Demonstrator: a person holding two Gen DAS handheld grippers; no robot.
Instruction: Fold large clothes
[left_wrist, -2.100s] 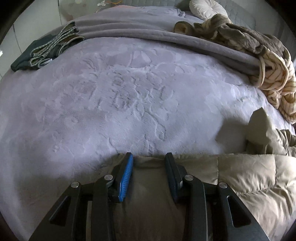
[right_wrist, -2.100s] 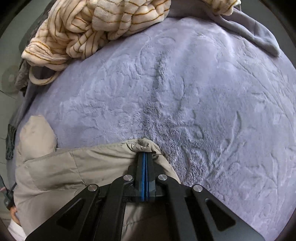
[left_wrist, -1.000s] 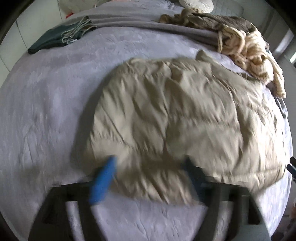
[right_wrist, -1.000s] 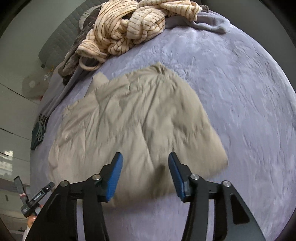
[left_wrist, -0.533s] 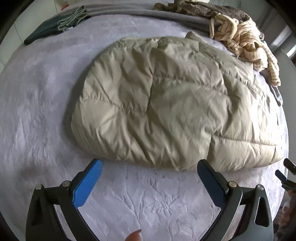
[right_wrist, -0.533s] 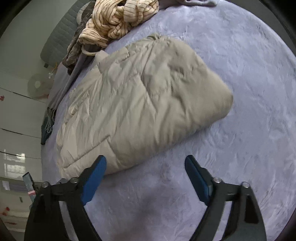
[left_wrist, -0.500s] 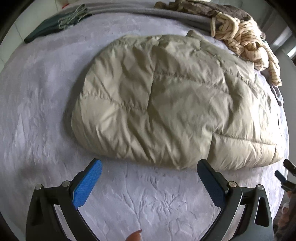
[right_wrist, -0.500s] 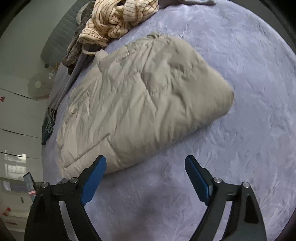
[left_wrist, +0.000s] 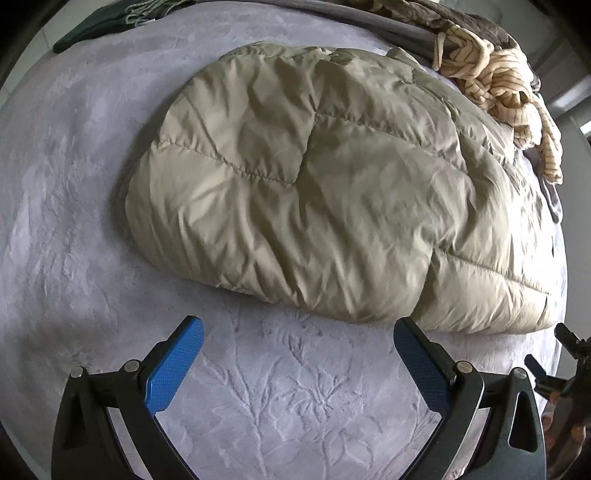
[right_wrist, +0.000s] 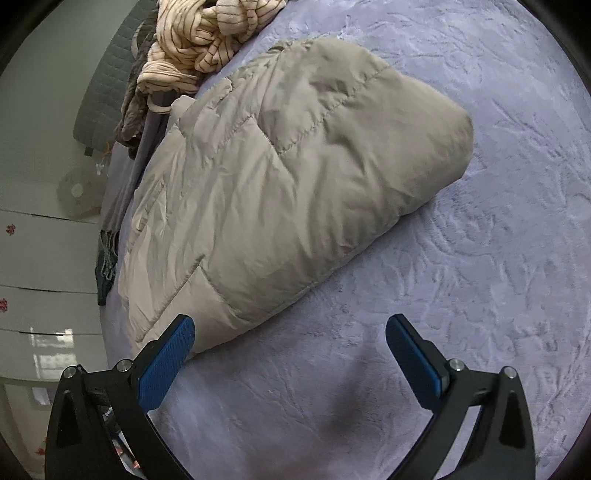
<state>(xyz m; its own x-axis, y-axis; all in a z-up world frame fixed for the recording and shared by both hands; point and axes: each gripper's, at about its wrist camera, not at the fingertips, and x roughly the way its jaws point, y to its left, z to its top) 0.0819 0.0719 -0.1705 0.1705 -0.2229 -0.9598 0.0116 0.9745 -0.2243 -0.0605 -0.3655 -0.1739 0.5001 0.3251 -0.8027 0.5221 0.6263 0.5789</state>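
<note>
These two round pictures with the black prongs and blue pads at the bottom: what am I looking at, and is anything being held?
There is no robot here. A person holds a two-finger gripper in each hand, and a wide-angle camera on each one looks forward along its fingers. That is why each picture is round and bulging.

One picture comes from the left gripper, the other from the right gripper. The blue strips are their gripping pads.

Both look down on a bed with a lilac plush blanket. On it lies a beige puffer jacket, folded over. Behind it sits a heap of cream striped clothes, and a dark green garment lies at the far left corner.

Nothing is held: both grippers are wide open. The right one's jaws have just been opening, with nothing between them.
</note>
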